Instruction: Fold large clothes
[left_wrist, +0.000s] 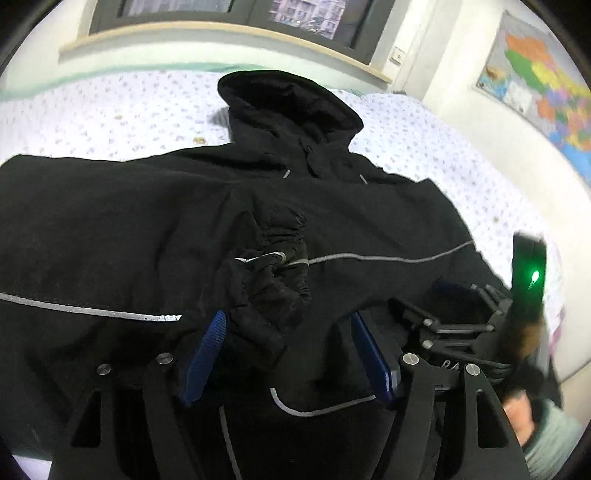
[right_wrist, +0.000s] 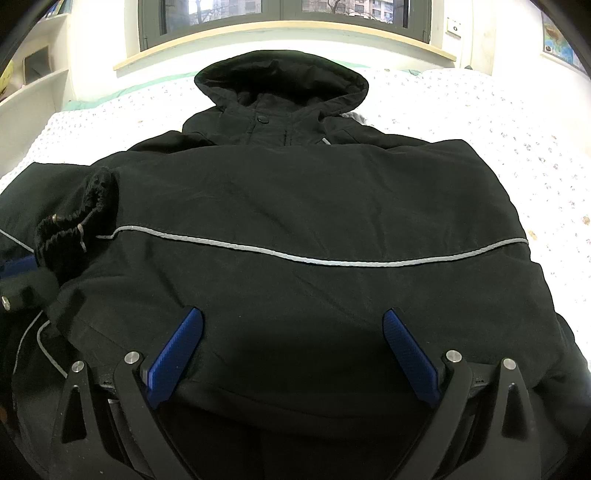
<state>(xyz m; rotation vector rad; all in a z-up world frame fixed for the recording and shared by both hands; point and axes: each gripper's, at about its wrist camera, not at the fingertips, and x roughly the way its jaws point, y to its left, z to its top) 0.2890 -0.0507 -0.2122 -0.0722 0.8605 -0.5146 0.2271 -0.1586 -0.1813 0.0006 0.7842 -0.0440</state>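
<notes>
One black hooded jacket (right_wrist: 295, 206) is lying on the bed (right_wrist: 480, 122), hood toward the window. Both sleeves are looking folded across the body (one cuff (left_wrist: 269, 280) is bunching by the left tongs (left_wrist: 288, 347)), so the lengthwise folds are probably remaining. Left tongs and right tongs (right_wrist: 291, 354) are both standing spread, gripping nothing.

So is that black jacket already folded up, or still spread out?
Partly folded. The jacket lies on the bed, hood flat, with both sleeves laid across its body, one cuff bunched mid-chest.
</notes>
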